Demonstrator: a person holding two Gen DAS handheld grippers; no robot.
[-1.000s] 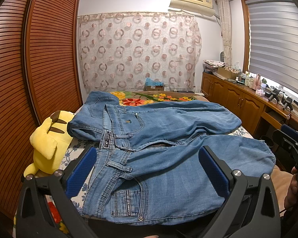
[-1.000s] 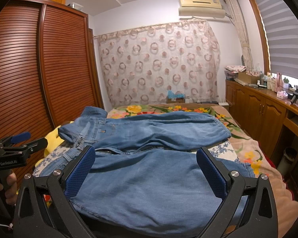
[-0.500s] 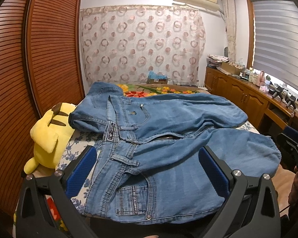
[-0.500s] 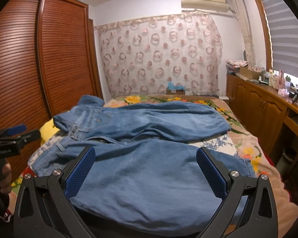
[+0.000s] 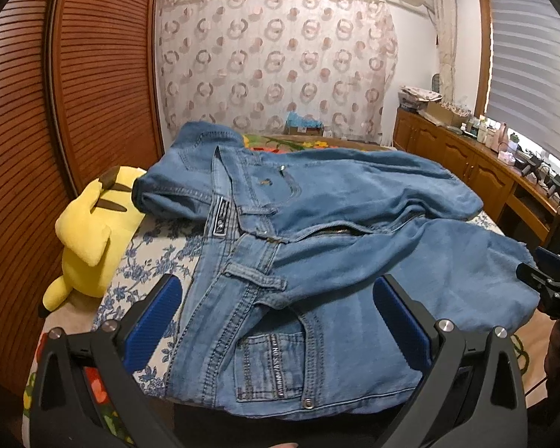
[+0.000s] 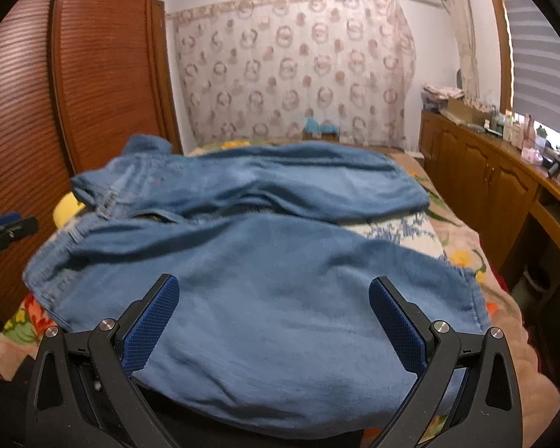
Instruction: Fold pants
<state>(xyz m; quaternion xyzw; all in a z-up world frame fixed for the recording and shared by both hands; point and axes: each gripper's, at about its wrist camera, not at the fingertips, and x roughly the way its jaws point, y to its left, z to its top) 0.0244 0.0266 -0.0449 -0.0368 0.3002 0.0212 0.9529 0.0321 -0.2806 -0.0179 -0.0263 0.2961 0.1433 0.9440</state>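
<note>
Light blue jeans [image 5: 317,231] lie spread across the bed, waistband to the left, both short legs running right. My left gripper [image 5: 276,317] hovers open over the near waistband and back pocket, nothing between its blue pads. In the right wrist view the jeans [image 6: 272,261] fill the foreground, and my right gripper [image 6: 274,321] stands open above the near leg, close to its frayed hem. Each gripper shows at the edge of the other's view: the right gripper [image 5: 556,283], the left gripper [image 6: 3,229].
A yellow plush toy [image 5: 89,231] lies at the bed's left edge against the slatted wooden wardrobe [image 5: 56,112]. Wooden cabinets [image 5: 485,171] with small items on top run along the right under the window blind. A floral bedspread [image 6: 459,257] shows beside the jeans.
Both grippers have moved forward and tilted down toward the jeans, which now look larger and higher in both views. The jeans have not moved and both grippers stay open.
</note>
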